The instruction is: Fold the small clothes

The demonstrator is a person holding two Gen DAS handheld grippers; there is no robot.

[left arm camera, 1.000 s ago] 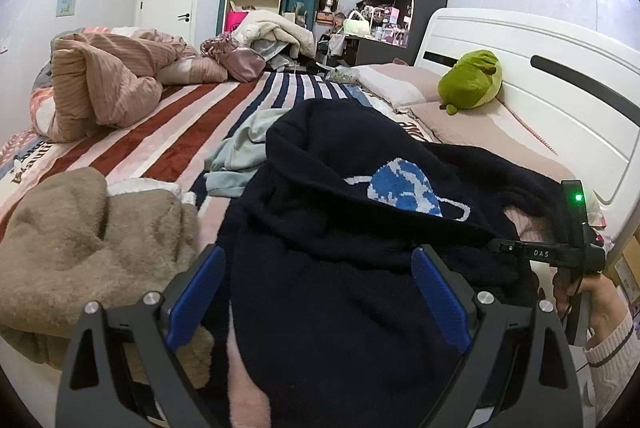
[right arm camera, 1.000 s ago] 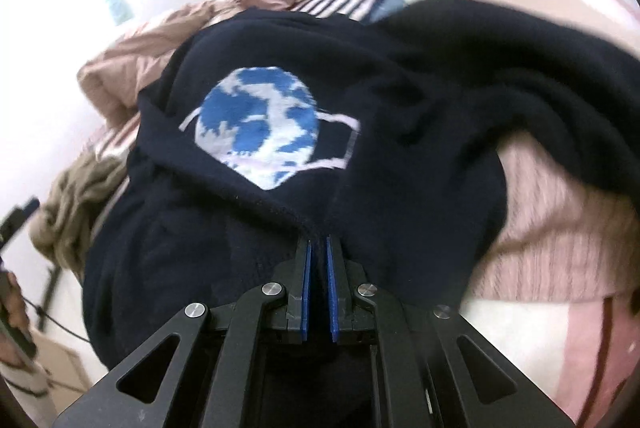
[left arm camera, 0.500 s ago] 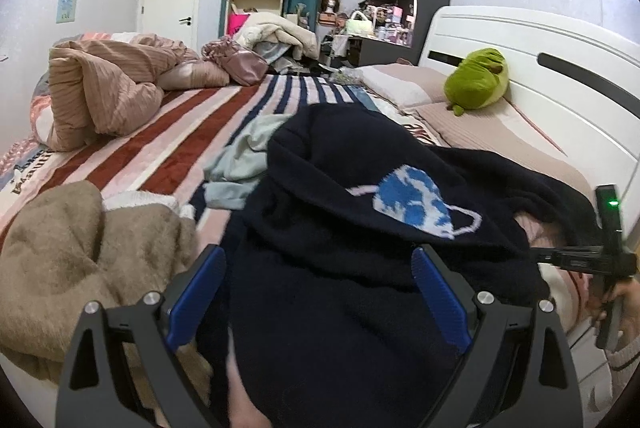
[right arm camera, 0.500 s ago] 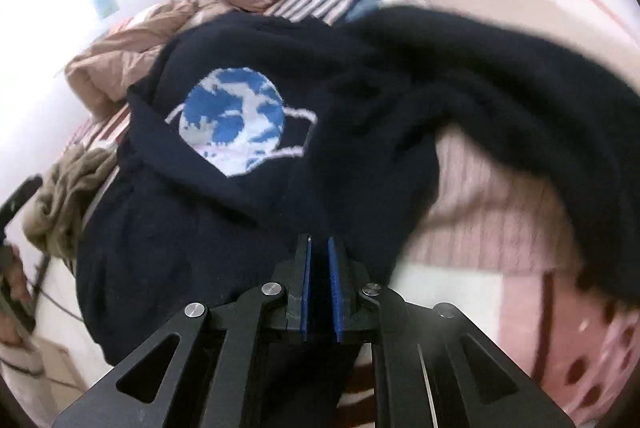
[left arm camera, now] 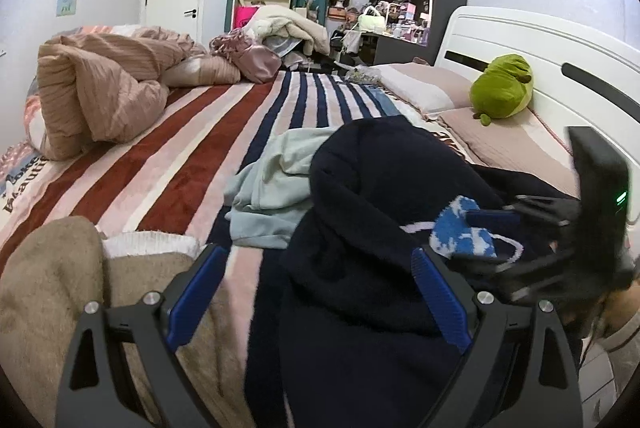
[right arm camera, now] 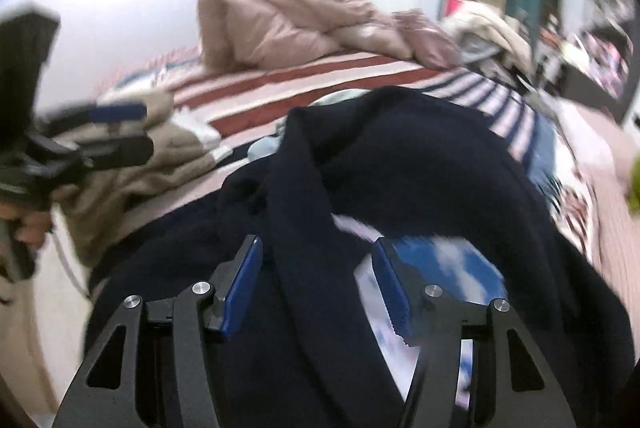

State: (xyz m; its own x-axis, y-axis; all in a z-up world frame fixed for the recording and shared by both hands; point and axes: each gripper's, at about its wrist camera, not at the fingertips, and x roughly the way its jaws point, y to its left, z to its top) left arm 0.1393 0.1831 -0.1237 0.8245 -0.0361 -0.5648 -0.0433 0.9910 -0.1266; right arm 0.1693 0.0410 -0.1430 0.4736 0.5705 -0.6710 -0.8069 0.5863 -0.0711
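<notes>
Left wrist view: we are seeing the striped bed (left arm camera: 168,163) carrying a navy sweater (left arm camera: 360,288) heaped across its near side, its blue planet patch (left arm camera: 460,232) facing up. We are holding the left gripper (left arm camera: 320,296) spread wide, empty, the sweater's bulk lying between and beyond its fingers. We are holding the right gripper (right arm camera: 316,284) parted too, a navy fold running up between its blue pads (right arm camera: 390,286), not pinched, the patch just right of them. A pale green garment (left arm camera: 272,195) is lying beside the sweater, a tan blanket (left arm camera: 48,288) at left.
</notes>
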